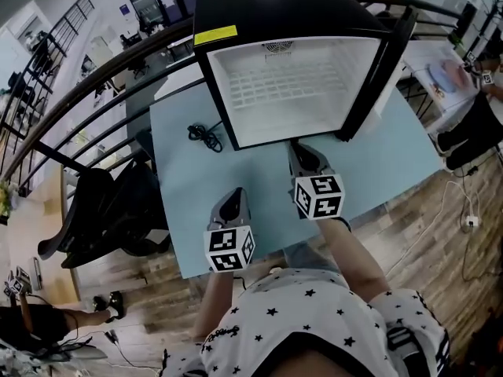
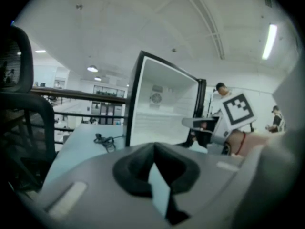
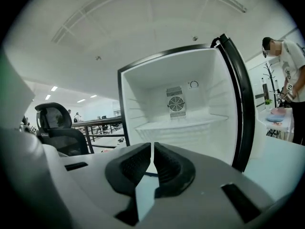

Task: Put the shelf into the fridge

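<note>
Shelf (image 3: 178, 124), a white wire rack, sits level across the middle of the open mini fridge (image 1: 291, 6). The fridge stands at the far side of the pale blue tabletop (image 1: 189, 210), with its door (image 1: 381, 73) swung to the right. Both claws are held out over the tabletop, angled a little downward toward the fridge. The right claw (image 3: 152, 152) is close to the opening. The left claw (image 2: 153, 149) is nearer the person and to its left. Each is pressed together with nothing in it. A black cable (image 1: 204, 136) lies left of the fridge.

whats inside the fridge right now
A white shelf and a fan vent at the back. The space beneath the shelf is mostly covered.
</note>
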Available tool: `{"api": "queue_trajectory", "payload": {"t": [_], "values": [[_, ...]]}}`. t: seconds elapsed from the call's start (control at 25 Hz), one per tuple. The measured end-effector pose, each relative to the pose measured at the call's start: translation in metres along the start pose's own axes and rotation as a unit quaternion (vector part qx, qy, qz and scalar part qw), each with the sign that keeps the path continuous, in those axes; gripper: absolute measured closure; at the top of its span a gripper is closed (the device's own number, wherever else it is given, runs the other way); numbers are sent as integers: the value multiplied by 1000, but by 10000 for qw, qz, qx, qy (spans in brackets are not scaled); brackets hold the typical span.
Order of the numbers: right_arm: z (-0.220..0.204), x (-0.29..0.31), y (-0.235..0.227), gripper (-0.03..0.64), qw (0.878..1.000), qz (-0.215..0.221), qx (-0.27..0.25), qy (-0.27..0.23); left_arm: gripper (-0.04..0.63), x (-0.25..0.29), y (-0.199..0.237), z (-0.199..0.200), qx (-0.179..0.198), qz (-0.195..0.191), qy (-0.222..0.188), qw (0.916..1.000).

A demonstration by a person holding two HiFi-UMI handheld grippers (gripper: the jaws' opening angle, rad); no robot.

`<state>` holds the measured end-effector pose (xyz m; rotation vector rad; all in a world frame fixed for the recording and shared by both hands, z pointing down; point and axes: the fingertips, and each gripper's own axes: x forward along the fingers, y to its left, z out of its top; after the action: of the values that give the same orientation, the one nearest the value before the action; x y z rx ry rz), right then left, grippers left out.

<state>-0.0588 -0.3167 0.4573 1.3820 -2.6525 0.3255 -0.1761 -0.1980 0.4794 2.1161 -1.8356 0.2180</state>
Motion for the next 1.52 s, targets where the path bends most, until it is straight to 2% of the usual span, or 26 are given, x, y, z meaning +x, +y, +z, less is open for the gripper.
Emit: {"api": "queue_trajectory", "payload": {"t": [0.24,0.56,0.68,0.92,1.16,1.52], "values": [[-11,-61,38,584,9994,338,40,-82,589,-30,-16,-19,47,-226,41,9997],[-28,-123,62,588,9990,419,112,-97,589,-70,-41,-29,100,-400,-75,9991],[-29,-141,73,589,9983,558,93,-148,589,-85,-50,-33,52,-365,-127,9992],[-33,-183,87,589,9962,852,-2,-171,589,-115,-71,-48,-297,-265,-113,9991],[-43,-241,90,589,9945,1035,-94,-123,589,-148,-106,-60,-300,-136,-156,9993],[-61,-313,92,589,9928,1181,97,-175,589,-199,-155,-89,-290,-102,-98,9995]]}}
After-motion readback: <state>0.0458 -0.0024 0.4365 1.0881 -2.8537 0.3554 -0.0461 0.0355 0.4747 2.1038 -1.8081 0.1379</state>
